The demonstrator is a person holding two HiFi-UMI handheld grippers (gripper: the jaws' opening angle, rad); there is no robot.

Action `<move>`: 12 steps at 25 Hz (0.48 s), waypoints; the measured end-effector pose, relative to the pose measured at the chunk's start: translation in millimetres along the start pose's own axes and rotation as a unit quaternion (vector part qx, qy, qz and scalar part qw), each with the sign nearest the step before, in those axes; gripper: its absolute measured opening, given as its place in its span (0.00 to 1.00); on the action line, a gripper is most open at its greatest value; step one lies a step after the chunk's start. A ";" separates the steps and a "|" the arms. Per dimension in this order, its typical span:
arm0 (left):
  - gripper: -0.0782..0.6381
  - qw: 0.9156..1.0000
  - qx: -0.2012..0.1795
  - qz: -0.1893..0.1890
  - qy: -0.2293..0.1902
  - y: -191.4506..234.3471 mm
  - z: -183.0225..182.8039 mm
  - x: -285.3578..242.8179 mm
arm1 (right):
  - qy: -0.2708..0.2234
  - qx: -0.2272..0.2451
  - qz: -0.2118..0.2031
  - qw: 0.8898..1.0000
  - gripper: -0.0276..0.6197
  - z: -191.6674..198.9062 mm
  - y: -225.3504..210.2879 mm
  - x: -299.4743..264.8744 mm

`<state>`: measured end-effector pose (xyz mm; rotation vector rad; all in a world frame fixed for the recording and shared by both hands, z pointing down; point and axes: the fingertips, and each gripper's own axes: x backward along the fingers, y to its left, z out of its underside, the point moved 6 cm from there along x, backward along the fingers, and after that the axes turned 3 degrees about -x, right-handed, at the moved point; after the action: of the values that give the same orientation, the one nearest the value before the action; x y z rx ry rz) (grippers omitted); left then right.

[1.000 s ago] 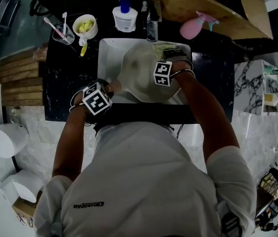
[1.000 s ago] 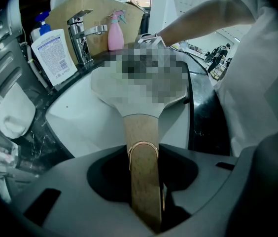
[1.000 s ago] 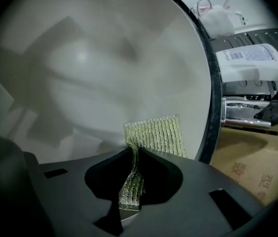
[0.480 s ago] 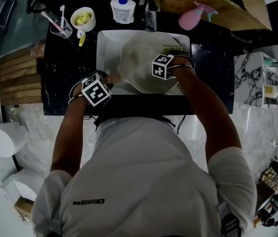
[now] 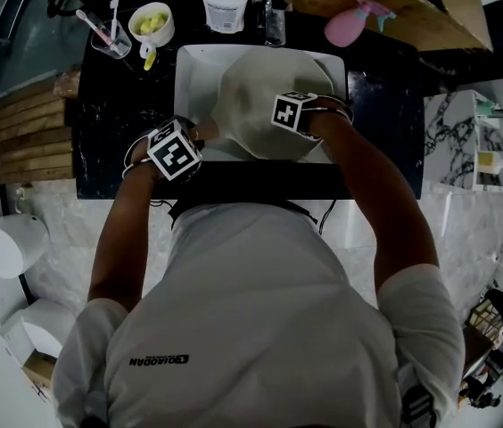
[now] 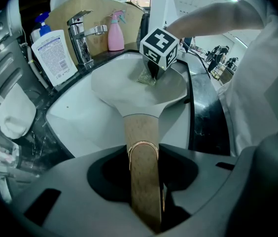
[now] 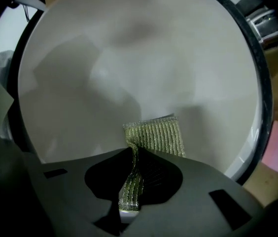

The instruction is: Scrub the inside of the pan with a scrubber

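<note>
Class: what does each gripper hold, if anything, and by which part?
The left gripper holds the pan by its wooden handle. The right gripper pinches the scrubber by one folded edge, the rest lying against the pan's inside.

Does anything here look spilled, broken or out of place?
Nothing spilled or broken. The left tool holds the pan over the sink by its wooden handle; the scrubber is only creased where the right tool pinches it.

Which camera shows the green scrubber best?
The right gripper view: the scrubber fills the foreground, pinched in the right gripper against the pan. The left gripper view shows a distant corner; the head view hides it.
</note>
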<state>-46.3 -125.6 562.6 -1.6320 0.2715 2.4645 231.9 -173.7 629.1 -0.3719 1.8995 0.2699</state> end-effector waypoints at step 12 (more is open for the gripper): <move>0.32 1.000 0.005 0.008 0.005 0.4 5.5 -5.3 | -0.021 -0.111 -0.233 0.966 0.14 0.3 35.4 5.5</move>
<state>-49.3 -124.9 569.6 -1.6456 0.2981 2.4634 216.8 -141.6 624.2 -0.9405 1.6850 0.1714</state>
